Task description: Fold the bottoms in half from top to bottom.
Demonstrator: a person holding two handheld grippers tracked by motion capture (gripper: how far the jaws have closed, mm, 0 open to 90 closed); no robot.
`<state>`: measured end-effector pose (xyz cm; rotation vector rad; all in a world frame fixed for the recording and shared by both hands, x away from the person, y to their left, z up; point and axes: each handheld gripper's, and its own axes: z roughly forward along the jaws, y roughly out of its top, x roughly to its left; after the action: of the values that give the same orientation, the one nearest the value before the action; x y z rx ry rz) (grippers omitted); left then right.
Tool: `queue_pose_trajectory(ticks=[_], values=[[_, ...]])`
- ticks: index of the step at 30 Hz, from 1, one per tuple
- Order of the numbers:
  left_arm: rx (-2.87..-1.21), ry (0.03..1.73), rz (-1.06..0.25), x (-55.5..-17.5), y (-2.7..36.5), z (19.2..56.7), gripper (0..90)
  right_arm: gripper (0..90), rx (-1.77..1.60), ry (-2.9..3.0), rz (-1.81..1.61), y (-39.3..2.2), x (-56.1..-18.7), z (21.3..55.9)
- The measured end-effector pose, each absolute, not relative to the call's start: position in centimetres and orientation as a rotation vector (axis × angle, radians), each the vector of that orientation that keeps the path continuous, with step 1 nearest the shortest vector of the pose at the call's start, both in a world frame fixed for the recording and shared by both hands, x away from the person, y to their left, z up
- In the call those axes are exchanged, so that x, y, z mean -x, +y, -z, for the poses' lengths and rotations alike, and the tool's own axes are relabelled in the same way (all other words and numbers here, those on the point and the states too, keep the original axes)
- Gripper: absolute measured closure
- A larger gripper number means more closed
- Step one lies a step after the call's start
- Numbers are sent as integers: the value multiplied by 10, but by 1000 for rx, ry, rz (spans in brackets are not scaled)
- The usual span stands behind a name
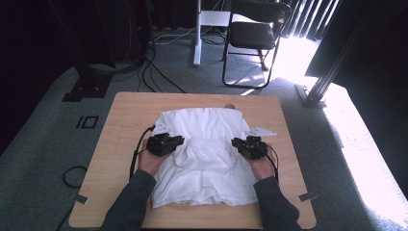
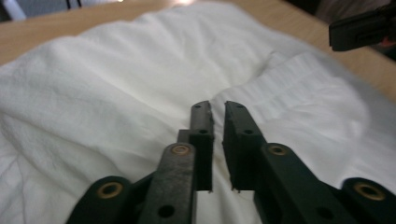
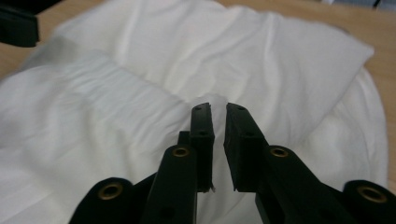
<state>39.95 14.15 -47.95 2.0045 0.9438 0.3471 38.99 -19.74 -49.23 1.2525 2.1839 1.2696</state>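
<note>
Sleeves and forearms came in over the table's near edge in the high view, each hand carrying a set of tongs onto the white garment [image 1: 204, 159]. That garment was the largest thing on the table [image 1: 125, 108], spread across its middle from close to the far edge down to near the near edge, with a gathered, elastic-looking band folded across its centre. It looked like thin cotton: light, limp and creased, likely to sag and slide out of shape when lifted, not fragile. A judgement: the best hold would be a pinch on the thicker gathered band or on a doubled fold at the side, where the cloth has some body.

Left tongs [image 1: 165, 143] sat at the garment's left side and the right tongs [image 1: 249, 147] at its right side, level with the band. In the left gripper view the left tongs [image 2: 217, 108] stood nearly closed, a narrow slit between the jaws and no cloth visibly caught. The right tongs [image 3: 217, 109] in the right gripper view looked the same, almost shut and holding nothing that could be made out.

A small pale tag or card [image 1: 261, 131] lay just beside the garment toward the table's right edge. A small round thing [image 1: 229, 106] sat by the garment's far edge, too small to identify. Neither blocked the tongs. Beyond the table stood a black chair [image 1: 255, 36] on the carpet.
</note>
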Motion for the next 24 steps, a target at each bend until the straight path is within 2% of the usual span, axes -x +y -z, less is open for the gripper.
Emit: queue_pose_trajectory(ticks=[4, 7, 9, 17, 24], values=[[-2083, 979, -328, -421, 125, 493, 848, 834, -1372, 2229, -1141, -187, -424, 514], [-2177, 1043, -337, -433, 118, 512, 848, 832, -1415, 2277, -1068, -179, -437, 530], [-2201, 1068, -298, -437, 119, 523, 847, 832, -1427, 2299, -1056, -177, -440, 537], [-2129, 950, -255, -408, 118, 517, 755, 747, -1319, 2360, -1321, -184, -423, 531], [-2086, 830, -193, -374, 120, 511, 740, 693, -1194, 2385, -1454, -195, -393, 526]])
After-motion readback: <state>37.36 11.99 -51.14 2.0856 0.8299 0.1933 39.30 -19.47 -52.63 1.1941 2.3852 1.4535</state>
